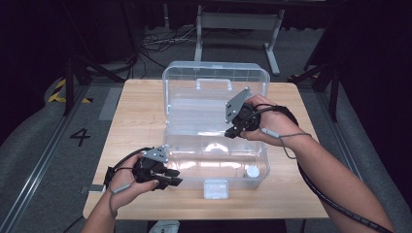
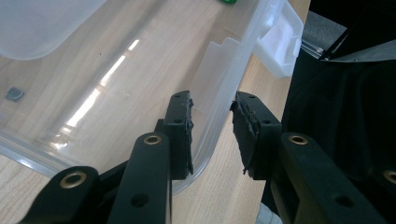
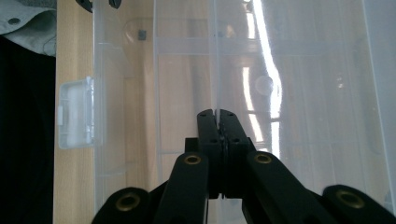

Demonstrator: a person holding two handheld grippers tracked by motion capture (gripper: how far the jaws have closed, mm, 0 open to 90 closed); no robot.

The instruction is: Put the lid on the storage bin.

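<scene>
A clear plastic box [image 1: 194,160] stands open on the wooden table [image 1: 136,111], its lid [image 1: 216,80] upright at the back. My left gripper [image 1: 171,177] is at the box's front left corner. In the left gripper view it [image 2: 212,100] is open, one jaw inside and one outside the box wall [image 2: 219,79]. My right gripper [image 1: 233,132] reaches in over the box from the right. In the right gripper view it [image 3: 217,112] is shut on the thin upright edge of a clear inner tray [image 3: 187,60].
The white front latch [image 1: 215,188] hangs open at the box's front edge, near the table's front. A small white round piece [image 1: 252,171] lies in the box's front right corner and a small dark square [image 2: 14,94] on its floor. Cables and a metal frame [image 1: 238,22] lie beyond the table.
</scene>
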